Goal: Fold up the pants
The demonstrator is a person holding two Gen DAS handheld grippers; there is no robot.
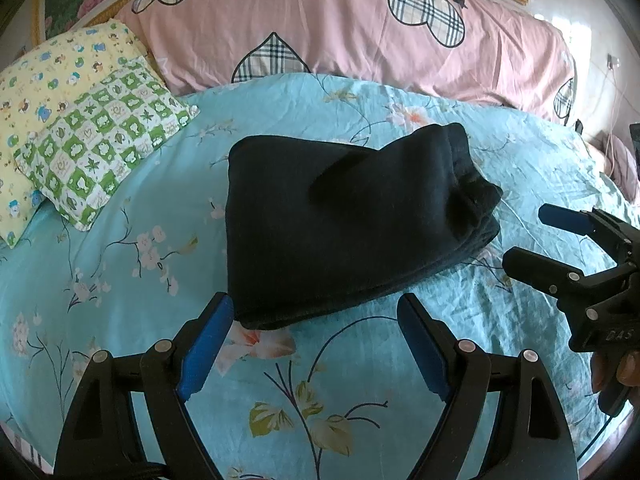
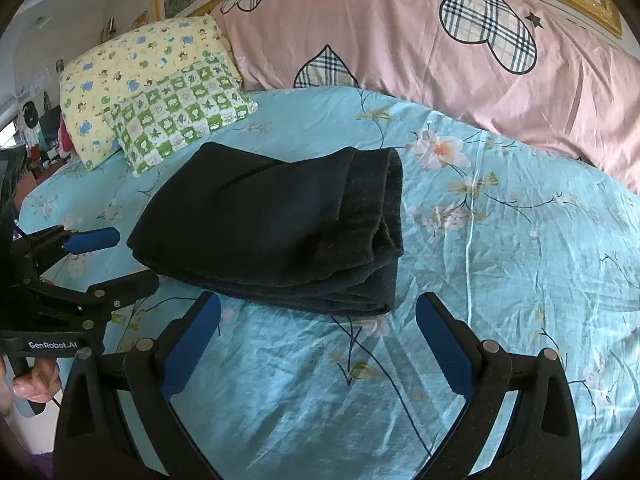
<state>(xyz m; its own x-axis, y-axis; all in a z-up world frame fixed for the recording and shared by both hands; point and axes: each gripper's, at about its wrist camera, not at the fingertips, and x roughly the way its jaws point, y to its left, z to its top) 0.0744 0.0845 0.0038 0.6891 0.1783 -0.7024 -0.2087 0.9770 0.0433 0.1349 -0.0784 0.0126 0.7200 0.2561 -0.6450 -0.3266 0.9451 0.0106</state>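
**A:** ok so what are the grippers doing here?

**B:** Both spread wide, nothing between the pads. The left gripper (image 1: 316,312) sits low at 6 o'clock in its own view, blue pads apart, left pad just beside the near corner of the pants; can't tell if it's actually touching. The right gripper (image 2: 318,312) is the same story in its view: fingers parted, only bedsheet between them.

**A:** and they can see each other?

**B:** Yep. From the left wrist, the right one shows at 3 o'clock, jaws apart, with a bit of the person's hand (image 1: 624,368) under it at about 4. From the right wrist, the left one is at 9 o'clock, also open, fingers of a hand (image 2: 34,380) on the handle at 8.

**A:** where are the pants?

**B:** The black pants (image 1: 344,224) are folded into a thick rectangular bundle, lying flat on the turquoise floral bedsheet (image 1: 120,240), just ahead of both grippers, dead centre. Layered edges face 3 o'clock in both views.

**A:** anything behind?

**B:** A green checked pillow (image 1: 104,152) at 10 o'clock overlapping a yellow cartoon pillow (image 1: 48,76), and a pink quilt (image 1: 340,28) with plaid hearts across 12.
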